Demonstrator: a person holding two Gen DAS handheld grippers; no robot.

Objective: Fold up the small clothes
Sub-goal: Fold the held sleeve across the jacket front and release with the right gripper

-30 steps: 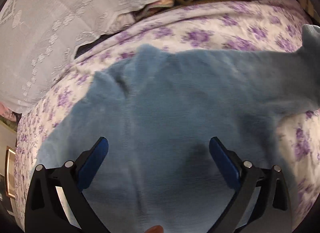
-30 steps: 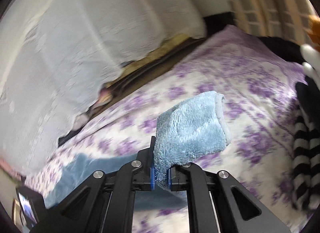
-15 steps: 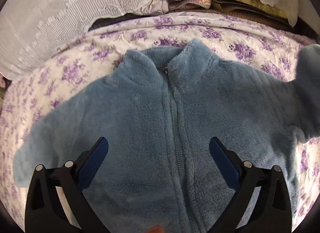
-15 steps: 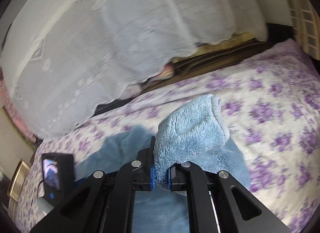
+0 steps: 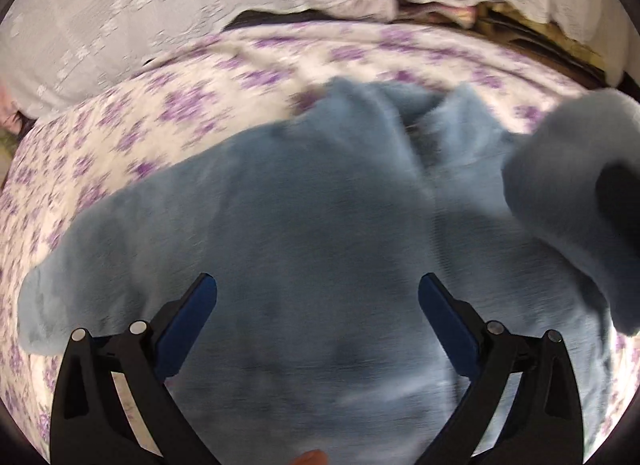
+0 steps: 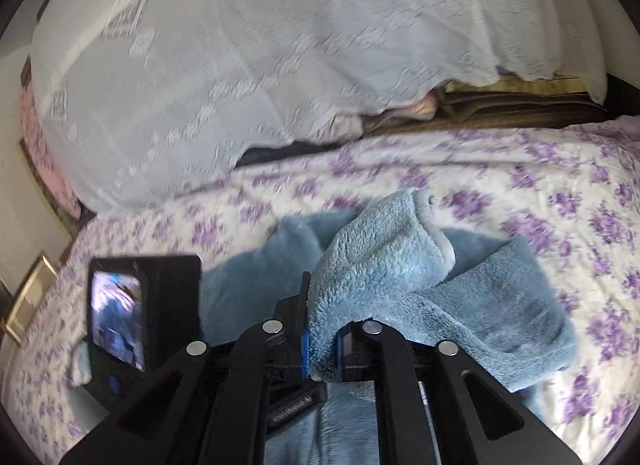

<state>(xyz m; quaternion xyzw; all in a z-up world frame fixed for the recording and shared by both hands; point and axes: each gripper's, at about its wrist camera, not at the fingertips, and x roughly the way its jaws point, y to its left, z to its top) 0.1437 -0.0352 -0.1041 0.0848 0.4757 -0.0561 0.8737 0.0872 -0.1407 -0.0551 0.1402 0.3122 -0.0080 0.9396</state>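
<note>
Home bedroom, bed with purple-flowered bedspread, white lace cover behind

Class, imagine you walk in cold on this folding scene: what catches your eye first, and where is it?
A fluffy blue fleece jacket lies spread on the purple-flowered bedspread, filling the middle of the left wrist view. The right gripper has its jaws shut on the jacket's sleeve, lifted over the body. The left gripper hangs above the jacket, jaws wide open.
</note>
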